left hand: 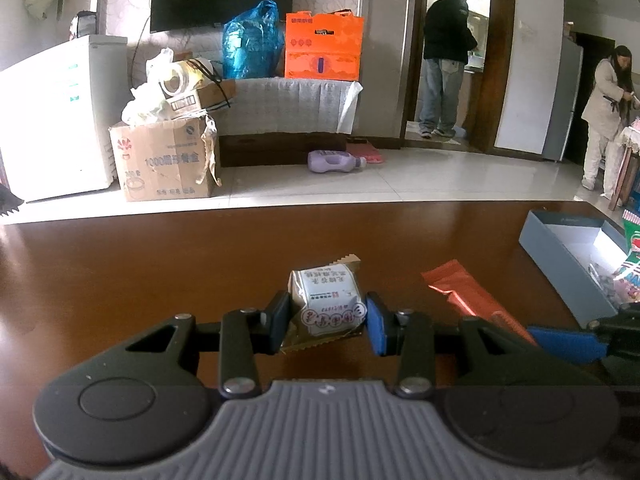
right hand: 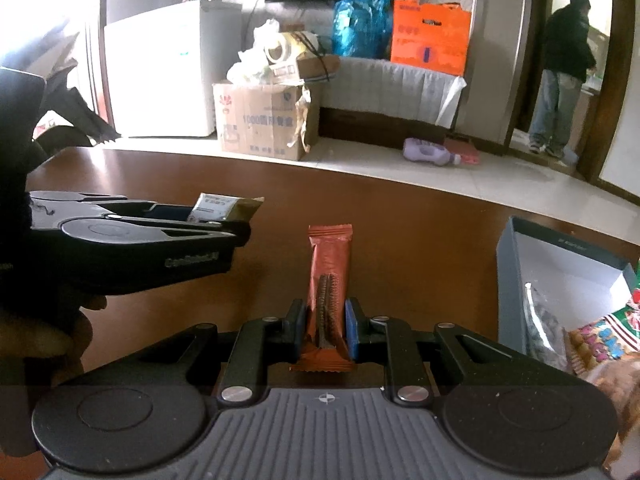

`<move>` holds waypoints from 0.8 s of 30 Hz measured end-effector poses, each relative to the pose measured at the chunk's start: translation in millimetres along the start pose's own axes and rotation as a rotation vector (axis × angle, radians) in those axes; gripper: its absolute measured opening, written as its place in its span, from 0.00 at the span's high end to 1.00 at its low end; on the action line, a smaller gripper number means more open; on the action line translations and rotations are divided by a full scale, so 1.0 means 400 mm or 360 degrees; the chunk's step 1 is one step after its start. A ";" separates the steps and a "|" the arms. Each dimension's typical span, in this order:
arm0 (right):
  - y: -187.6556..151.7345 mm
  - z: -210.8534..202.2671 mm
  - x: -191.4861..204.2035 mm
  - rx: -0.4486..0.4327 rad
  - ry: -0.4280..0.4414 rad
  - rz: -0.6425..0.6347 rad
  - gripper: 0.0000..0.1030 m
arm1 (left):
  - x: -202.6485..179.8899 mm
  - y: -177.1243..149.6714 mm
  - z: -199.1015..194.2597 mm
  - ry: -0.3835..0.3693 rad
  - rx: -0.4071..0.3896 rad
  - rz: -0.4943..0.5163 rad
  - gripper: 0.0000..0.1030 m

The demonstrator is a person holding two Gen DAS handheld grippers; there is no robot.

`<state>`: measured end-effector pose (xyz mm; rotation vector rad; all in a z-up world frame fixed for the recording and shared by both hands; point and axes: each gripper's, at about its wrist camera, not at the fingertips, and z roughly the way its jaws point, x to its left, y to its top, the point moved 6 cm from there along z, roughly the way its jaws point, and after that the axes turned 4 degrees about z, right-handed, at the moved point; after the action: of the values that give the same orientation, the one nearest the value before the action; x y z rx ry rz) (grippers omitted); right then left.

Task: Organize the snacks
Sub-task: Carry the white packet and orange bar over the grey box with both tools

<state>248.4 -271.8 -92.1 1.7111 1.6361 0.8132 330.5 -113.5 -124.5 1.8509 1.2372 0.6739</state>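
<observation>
While both claws hang over the brown table, the left gripper clamps a white snack packet and the right gripper clamps an orange wafer bar; the grey box beside them is cut off.

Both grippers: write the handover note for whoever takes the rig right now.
Left gripper: shut on a white-and-gold snack packet, held above the brown table.
Right gripper: shut on an orange-brown wafer bar, also off the table.
Grey box: at the right, open, already holding several snack bags.
Done: both snacks picked up.
Left: likely carry both to the box and release them inside.
</observation>
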 end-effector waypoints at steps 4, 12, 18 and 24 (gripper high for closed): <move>-0.002 -0.030 0.002 -0.0014 0.0018 0.0018 0.78 | -0.012 -0.001 -0.045 0.0013 -0.0021 0.0018 0.63; -0.016 -0.094 0.015 -0.0039 0.0047 0.0002 0.78 | -0.033 -0.003 -0.126 0.0028 -0.0048 0.0025 0.63; -0.025 -0.144 0.014 -0.0058 0.0062 0.0018 0.78 | -0.049 0.001 -0.178 0.0038 -0.0063 0.0047 0.63; -0.031 -0.201 0.007 -0.0087 0.0069 0.0014 0.78 | -0.082 -0.009 -0.237 0.0042 -0.0077 0.0065 0.63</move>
<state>177.2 -266.5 -52.7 1.6748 1.6214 0.8970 242.4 -112.8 -76.0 1.8371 1.1929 0.7463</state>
